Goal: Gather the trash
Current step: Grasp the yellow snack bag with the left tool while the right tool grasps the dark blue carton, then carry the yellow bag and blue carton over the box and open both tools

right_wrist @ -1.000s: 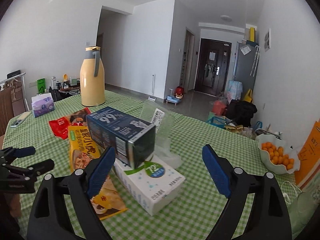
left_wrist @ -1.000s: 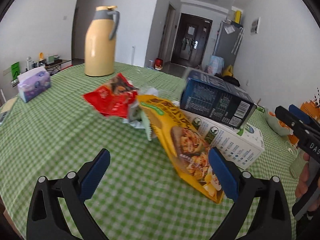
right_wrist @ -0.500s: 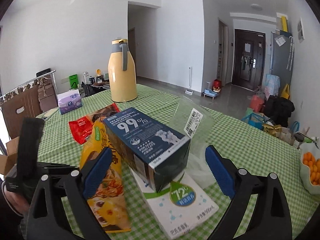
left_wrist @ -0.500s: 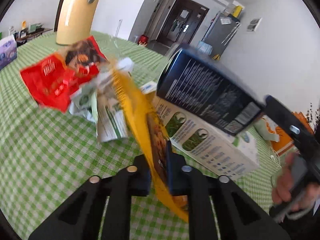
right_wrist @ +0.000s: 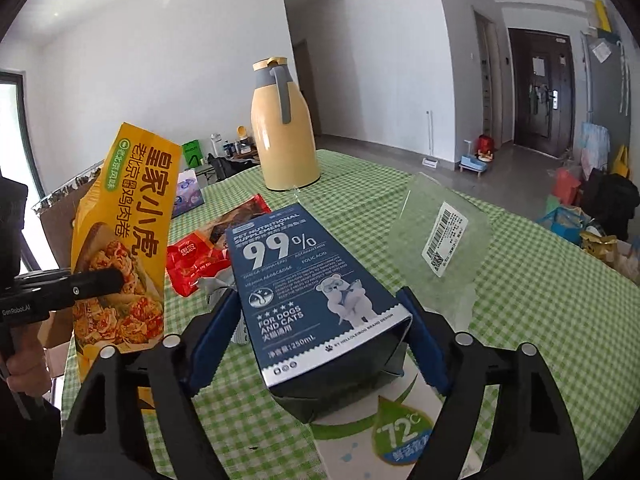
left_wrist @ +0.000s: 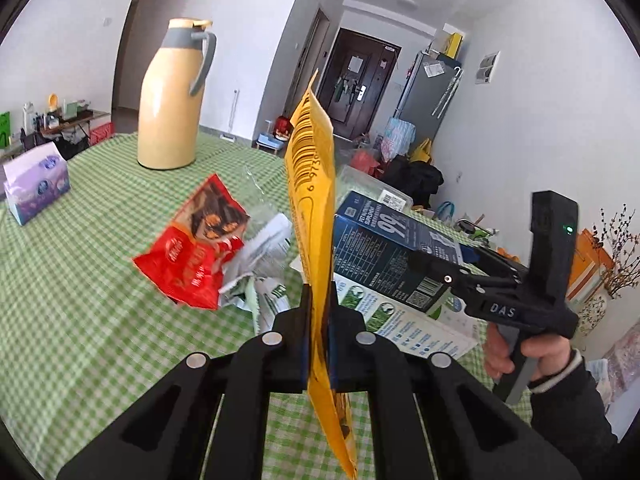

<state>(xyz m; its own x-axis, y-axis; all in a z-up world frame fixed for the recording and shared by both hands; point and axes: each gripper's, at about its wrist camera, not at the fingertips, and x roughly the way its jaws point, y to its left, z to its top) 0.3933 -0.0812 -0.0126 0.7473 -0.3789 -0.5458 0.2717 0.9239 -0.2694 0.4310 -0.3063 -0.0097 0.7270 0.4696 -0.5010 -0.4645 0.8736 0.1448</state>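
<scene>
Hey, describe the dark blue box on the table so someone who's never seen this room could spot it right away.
Start at the tall yellow thermos jug on the green checked tablecloth. Nearer the camera, the dark blue box lies tilted atop a white carton, between the right tool's closing blue pads. Only it shows a large white "99%" and a cartoon bear.

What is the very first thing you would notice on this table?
The tall yellow snack bag jumps out, standing upright, pinched in the left gripper. Beside it, the dark blue cardboard box sits between the closing fingers of the right gripper. Behind them, a cream-yellow jug stands on the green checked tablecloth.
</scene>
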